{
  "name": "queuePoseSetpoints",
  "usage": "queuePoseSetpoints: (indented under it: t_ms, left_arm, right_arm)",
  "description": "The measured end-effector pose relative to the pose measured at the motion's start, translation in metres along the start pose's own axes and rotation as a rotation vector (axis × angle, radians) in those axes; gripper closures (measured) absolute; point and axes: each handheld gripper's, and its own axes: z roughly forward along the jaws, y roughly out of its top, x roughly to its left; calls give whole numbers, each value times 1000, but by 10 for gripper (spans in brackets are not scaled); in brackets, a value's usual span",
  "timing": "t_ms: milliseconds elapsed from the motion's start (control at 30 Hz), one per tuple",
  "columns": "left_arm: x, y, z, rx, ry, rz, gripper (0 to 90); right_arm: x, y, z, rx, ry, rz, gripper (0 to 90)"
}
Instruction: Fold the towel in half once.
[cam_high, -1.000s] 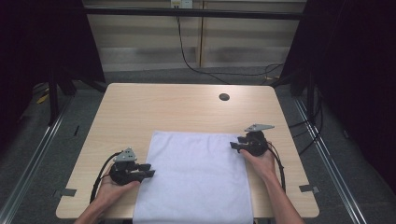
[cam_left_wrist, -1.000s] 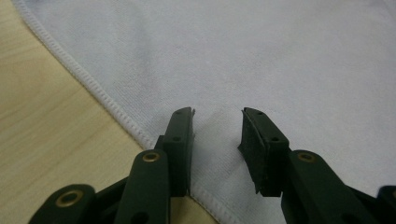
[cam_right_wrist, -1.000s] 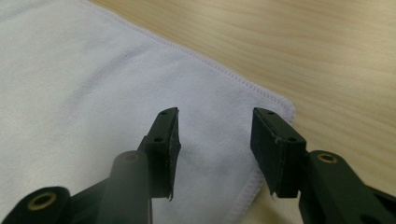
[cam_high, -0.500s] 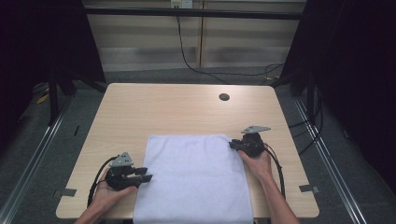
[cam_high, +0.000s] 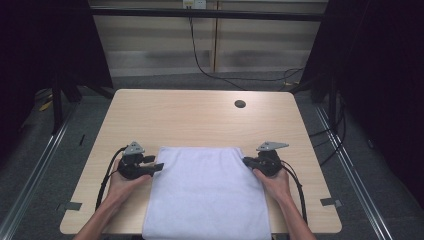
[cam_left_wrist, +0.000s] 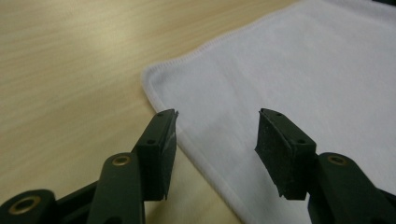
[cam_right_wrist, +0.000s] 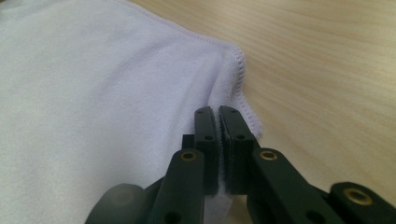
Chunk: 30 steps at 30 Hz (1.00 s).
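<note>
The near end of the white towel (cam_high: 207, 192) runs over the table's near edge and is cut off at the bottom of the high view, as are the person's forearms. The rooms' sides, left and right of the table (cam_high: 200, 117), are too dark to make out. The towel lies flat on the near half of the table, its far edge running between the two grippers. The left gripper (cam_high: 156, 167) sits at the towel's far left corner with its jaws apart; in the left gripper view they straddle the hemmed edge (cam_left_wrist: 159, 100) just below that corner, one over bare wood, one over cloth. The right gripper (cam_high: 246, 161) is at the towel's far right corner, jaws pressed together on the hem (cam_right_wrist: 240, 88), which puckers up there. The table is pale wood grain with a round cable hole (cam_high: 240, 104) beyond the towel. Behind the table, a black cable (cam_high: 200, 57) hangs down a pale wall to grey floor.
</note>
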Motion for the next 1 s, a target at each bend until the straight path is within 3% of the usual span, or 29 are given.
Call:
queuePoseSetpoints:
  t_ms: [67, 100, 133, 367, 433, 467, 500, 533, 567, 600, 633, 667, 733, 867, 1000]
  left_arm:
    - [3, 5, 8, 14, 2, -12, 492]
    - [3, 7, 11, 14, 2, 0, 499]
    - [0, 8, 15, 25, 28, 27, 503]
    - [1, 9, 22, 41, 32, 34, 460]
    - [-3, 9, 24, 49, 36, 63, 459]
    - [-5, 10, 24, 65, 53, 96, 475]
    - [-7, 11, 24, 72, 57, 98, 497]
    - [-7, 11, 23, 79, 42, 104, 522]
    - [-8, 11, 22, 81, 36, 103, 635]
    - [-8, 10, 22, 74, -1, 102, 635]
    - [-9, 9, 21, 77, 2, 129, 691]
    - [-10, 9, 20, 83, -10, 129, 727]
    - [-9, 7, 19, 78, -42, 88, 848]
    - [-1, 5, 16, 49, -104, 2, 865]
    - [6, 10, 5, -28, -127, -45, 868]
  right_arm:
    - [1, 0, -1, 1, 0, 6, 865]
    - [1, 0, 0, 0, -3, 4, 865]
    - [1, 0, 0, 1, -3, 6, 864]
    - [0, -1, -1, 0, 5, 5, 865]
    - [1, -1, -1, -1, 1, 6, 865]
    - [1, -1, -1, -1, 1, 7, 864]
    - [0, -1, -1, -1, 1, 10, 865]
    - [0, -1, -1, -1, 1, 12, 865]
    - [0, -1, -1, -3, 3, 17, 866]
    - [0, -1, -1, -3, 3, 17, 866]
    - [0, -1, -1, -2, 4, 20, 866]
    - [0, -1, -1, -2, 6, 24, 867]
    - [2, -1, -1, -2, 23, 35, 873]
    - [2, -1, -2, -12, 33, 46, 876]
    - [-7, 6, -17, -87, 39, 88, 879]
